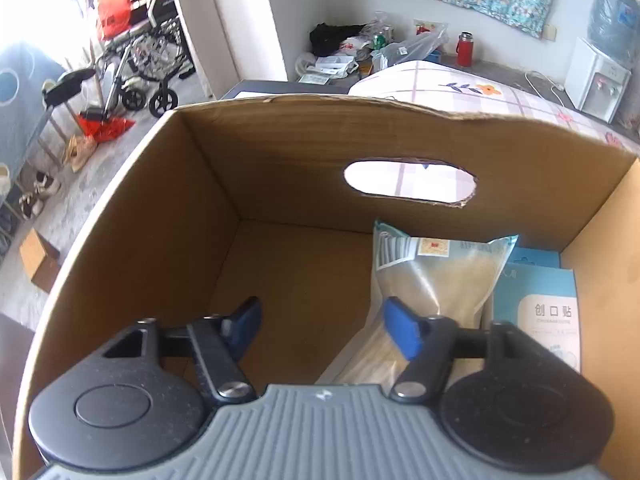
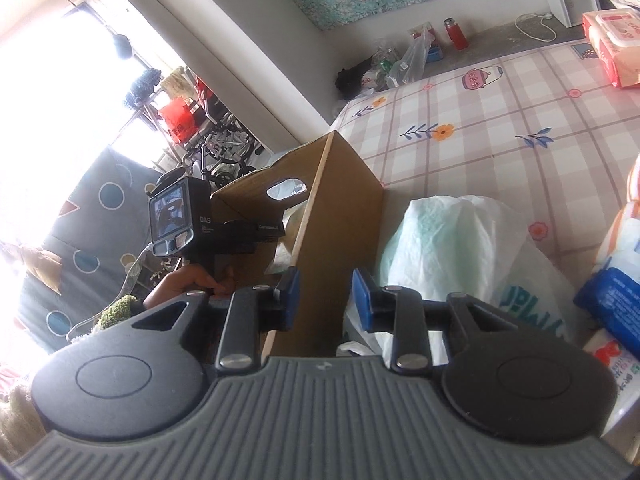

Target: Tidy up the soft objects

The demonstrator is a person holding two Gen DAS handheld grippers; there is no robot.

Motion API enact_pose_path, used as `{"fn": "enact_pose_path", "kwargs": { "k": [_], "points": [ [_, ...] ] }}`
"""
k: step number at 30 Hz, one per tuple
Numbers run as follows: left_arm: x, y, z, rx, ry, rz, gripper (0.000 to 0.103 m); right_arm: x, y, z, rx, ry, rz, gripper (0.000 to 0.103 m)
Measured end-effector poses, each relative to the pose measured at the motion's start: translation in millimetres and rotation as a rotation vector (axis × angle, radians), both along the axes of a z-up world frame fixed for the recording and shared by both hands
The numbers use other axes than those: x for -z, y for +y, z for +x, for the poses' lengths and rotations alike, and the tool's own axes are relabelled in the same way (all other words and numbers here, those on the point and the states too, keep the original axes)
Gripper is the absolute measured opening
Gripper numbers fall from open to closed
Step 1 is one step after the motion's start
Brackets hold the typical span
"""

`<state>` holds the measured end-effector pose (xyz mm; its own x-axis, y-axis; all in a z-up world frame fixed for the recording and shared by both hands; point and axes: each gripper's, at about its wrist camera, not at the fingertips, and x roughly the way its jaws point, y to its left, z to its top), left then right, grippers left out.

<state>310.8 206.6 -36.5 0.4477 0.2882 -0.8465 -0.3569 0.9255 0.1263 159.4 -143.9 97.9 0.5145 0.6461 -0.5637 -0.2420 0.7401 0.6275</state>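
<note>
While ungripped, pouch (image 1: pixel 436 280) beside open left tool (image 1: pixel 324 324).

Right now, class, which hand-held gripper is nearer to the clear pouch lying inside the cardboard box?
Left. The left hand-held gripper hangs inside the cardboard box, open, just above the clear pouch. The right hand-held gripper is outside the box, by its side wall.

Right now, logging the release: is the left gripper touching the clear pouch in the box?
Cannot tell. In the left wrist view the left gripper is open; one finger overlaps the clear pouch, with no visible gap.
</note>
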Motion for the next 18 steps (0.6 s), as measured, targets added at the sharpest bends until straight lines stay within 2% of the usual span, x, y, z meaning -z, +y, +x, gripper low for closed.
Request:
{"fn": "enact_pose_path", "kwargs": {
  "k": [4, 6, 8, 13, 18],
  "points": [
    [-30.1, 14.8, -22.3, -0.034, -0.067, -0.124, 0.084, 1.5, -21.6, -11.2, 0.03, -0.019, 0.003, 0.036],
    [-46.0, 15.1, -35.2, -0.041, -0.11, -0.157, 0.085, 2.2, -32.8, -16.5, 0.045, -0.027, -0.004, 0.041],
    [-60.7, 8.9, -47.7, -0.029, -0.151, -0.173, 0.085, 3.2, -43.0, -20.9, 0.06, -0.03, -0.01, 0.041],
    [-91.7, -36.3, -70.2, 0.087, -0.232, -0.194, 0.086, 7.1, -71.0, -36.9, 0.111, -0.036, -0.01, 0.042],
    [-107.2, -111.9, -70.7, 0.277, -0.261, -0.205, 0.086, 10.4, -104.3, -51.1, 0.185, -0.048, -0.024, 0.042]
  ]
}}
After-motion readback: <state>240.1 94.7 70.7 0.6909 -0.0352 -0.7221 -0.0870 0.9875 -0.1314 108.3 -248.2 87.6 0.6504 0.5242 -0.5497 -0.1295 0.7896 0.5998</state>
